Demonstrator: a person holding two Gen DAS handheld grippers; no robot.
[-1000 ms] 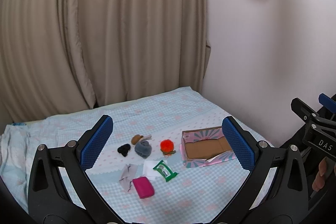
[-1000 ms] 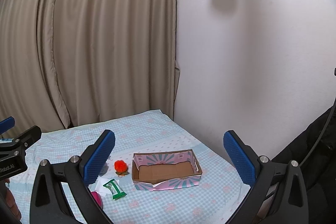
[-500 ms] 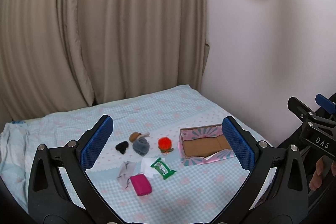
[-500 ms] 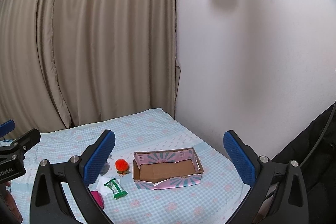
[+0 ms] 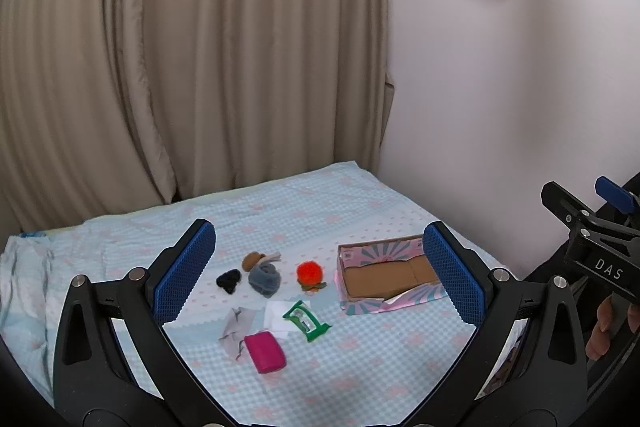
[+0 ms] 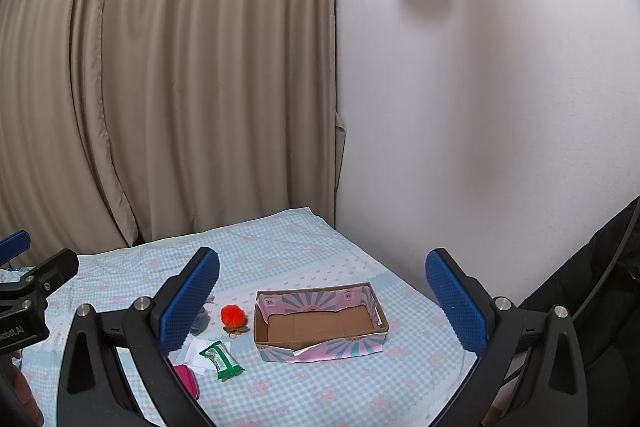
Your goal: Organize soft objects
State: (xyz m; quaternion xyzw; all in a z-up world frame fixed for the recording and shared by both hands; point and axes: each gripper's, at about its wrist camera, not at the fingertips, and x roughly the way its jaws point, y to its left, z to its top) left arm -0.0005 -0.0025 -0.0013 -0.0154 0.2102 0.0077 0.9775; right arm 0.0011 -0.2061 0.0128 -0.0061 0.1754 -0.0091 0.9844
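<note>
- Both grippers hang above the bed with nothing between their blue pads: the left gripper (image 5: 318,273) is spread wide, and so is the right gripper (image 6: 322,301).
- Several small soft things lie loose on the blue checked bedsheet (image 5: 360,379): a pink pouch (image 5: 265,352), a green wipes packet (image 5: 306,320), an orange pompom (image 5: 309,271), a grey bundled cloth (image 5: 264,279), a black scrap (image 5: 229,280) and a brown piece (image 5: 252,259).
- An open pink-and-teal cardboard box (image 6: 320,323) sits empty to their right, long axis across the view, beside the pompom.
- My judgement: the left gripper is nearer the cluster, which lies ahead and below it; the right gripper faces the box.
- Since the earlier frames, the scene has slid slightly upward in both views; nothing on the bed has moved.
</note>
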